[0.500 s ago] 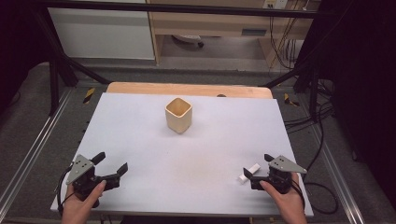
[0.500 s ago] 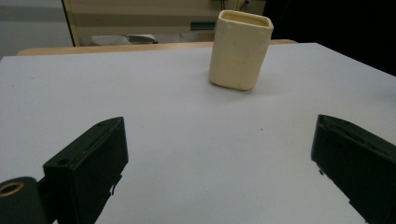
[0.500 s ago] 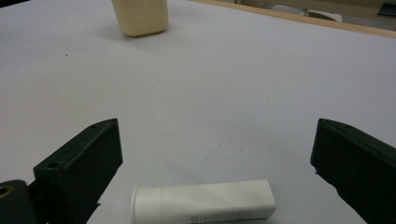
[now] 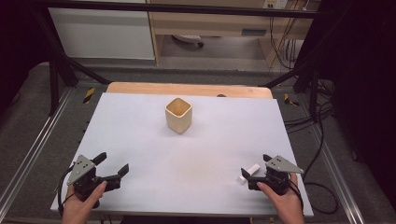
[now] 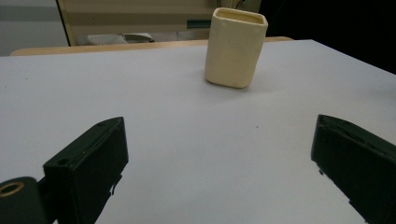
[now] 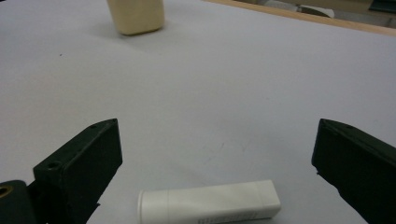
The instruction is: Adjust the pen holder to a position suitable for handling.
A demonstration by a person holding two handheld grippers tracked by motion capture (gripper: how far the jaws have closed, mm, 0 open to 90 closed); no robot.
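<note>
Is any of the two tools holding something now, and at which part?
Nothing is held. Both tools are open: the left tool is over bare table, and the white tube lies untouched between the right tool jaws.

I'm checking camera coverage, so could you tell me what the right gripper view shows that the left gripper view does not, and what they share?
Right gripper view: a white tube lying on its side on the table between the open jaws of the right tongs. Left gripper view: the cream cup's open rim, with bare table between the open jaws of the left tongs. Both show the cup standing on the white tabletop and the wooden edge beyond.
</note>
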